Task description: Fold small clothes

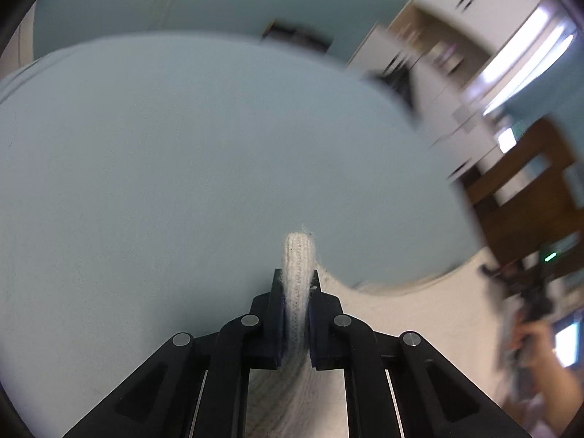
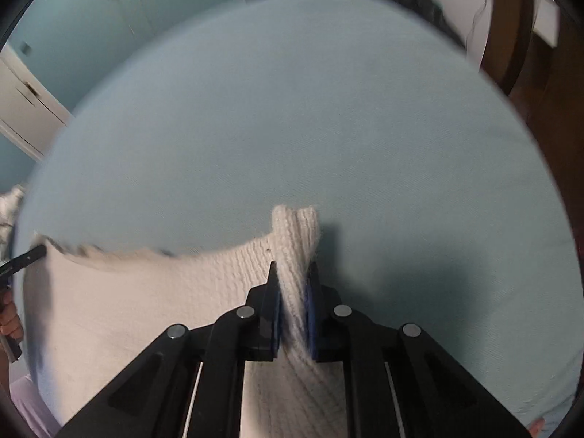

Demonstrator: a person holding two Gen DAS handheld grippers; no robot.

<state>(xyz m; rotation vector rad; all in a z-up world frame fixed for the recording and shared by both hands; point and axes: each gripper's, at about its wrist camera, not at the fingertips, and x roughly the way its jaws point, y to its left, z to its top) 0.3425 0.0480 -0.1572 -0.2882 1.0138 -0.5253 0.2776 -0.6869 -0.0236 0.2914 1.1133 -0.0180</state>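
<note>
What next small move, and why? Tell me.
Probably lift both corners together and carry them forward over the garment. The left gripper and right gripper are each shut on a bunched corner of the white knit, its edge stretched between them above the blue sheet.

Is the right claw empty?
No, the right claw is shut on a bunched fold of the white knitted cloth.

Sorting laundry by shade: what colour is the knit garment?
Cream-white ribbed knit garment, clearest in the right wrist view.

Each hand-held gripper (image 1: 296,284) (image 2: 294,277): black linkage arms, silver rivets, blue pads (image 2: 311,314)
</note>
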